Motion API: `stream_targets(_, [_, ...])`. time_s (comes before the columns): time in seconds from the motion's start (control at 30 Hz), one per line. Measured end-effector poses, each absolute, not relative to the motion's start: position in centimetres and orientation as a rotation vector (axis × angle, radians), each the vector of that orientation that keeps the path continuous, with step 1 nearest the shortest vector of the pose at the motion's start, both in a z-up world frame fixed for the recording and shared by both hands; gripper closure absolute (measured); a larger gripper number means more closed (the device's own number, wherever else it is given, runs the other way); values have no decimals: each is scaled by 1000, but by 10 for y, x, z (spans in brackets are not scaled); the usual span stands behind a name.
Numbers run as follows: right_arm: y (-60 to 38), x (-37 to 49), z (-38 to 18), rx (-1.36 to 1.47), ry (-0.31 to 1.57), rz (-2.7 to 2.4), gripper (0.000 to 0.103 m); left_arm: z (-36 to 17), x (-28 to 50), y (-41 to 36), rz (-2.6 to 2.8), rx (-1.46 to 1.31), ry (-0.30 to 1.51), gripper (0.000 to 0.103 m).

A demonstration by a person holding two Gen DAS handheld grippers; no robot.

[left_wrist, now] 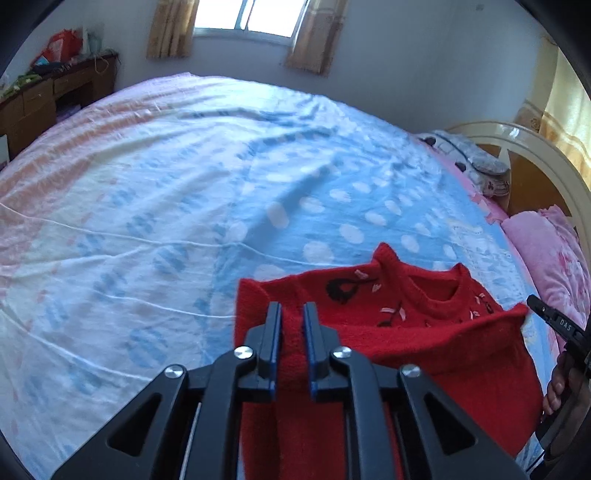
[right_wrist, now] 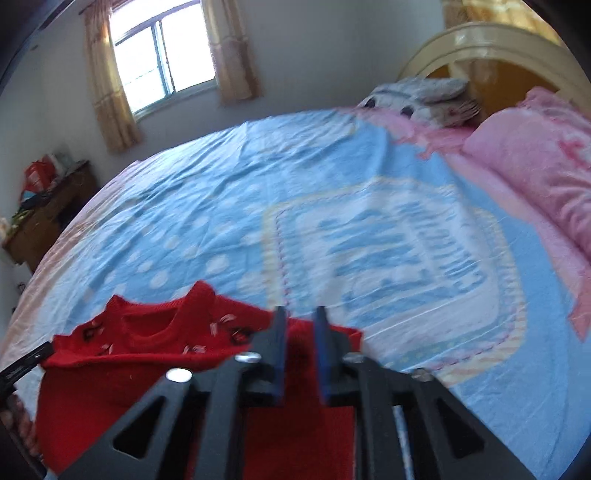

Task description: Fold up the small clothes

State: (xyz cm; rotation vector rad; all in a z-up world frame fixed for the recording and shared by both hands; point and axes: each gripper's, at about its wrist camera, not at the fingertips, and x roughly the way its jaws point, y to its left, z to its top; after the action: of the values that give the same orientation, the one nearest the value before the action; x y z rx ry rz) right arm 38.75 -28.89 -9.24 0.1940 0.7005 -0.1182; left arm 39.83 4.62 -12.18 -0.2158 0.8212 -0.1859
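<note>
Red sweater (left_wrist: 424, 332): lying on the bed (left_wrist: 184, 184) at its near edge, neckline facing up. Left gripper (left_wrist: 291, 314): narrow jaws pinching one shoulder's knit. Right gripper (right_wrist: 301, 317): jaws standing slightly wider around the other shoulder; whether they are pressing the knit is unclear through blur.

Sweater (left_wrist: 424, 332) on bed (left_wrist: 184, 203), pillows (right_wrist: 535, 158) at headboard (right_wrist: 480, 44), window (left_wrist: 247, 18) beyond
</note>
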Motion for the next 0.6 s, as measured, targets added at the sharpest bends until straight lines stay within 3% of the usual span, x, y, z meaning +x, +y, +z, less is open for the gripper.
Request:
stream_targets(0.03, [-286,382,-91,193,701,-87,56,-117,390,48,-165,-192,797,75])
stream_targets(0.07, [-279,378,-91,175,712,-62,56,-112,383,49,-158,-165,775,68])
stream_targets(0.13, [-261,372,-98,127,765,-15,56,-104,365,50,-152,-112,729,42])
stream_targets(0.2, [-242,376,-114,118,867,59,56,-103,354,44,-157,-61,711,36])
stream_targets(0.3, [-216,397,-136,88,993,114,56,-113,361,26,-132,37,762,33])
stream_targets(0.6, [-239,421,-115,194,869,-26,54,-122,378,50,45,-38,795,33])
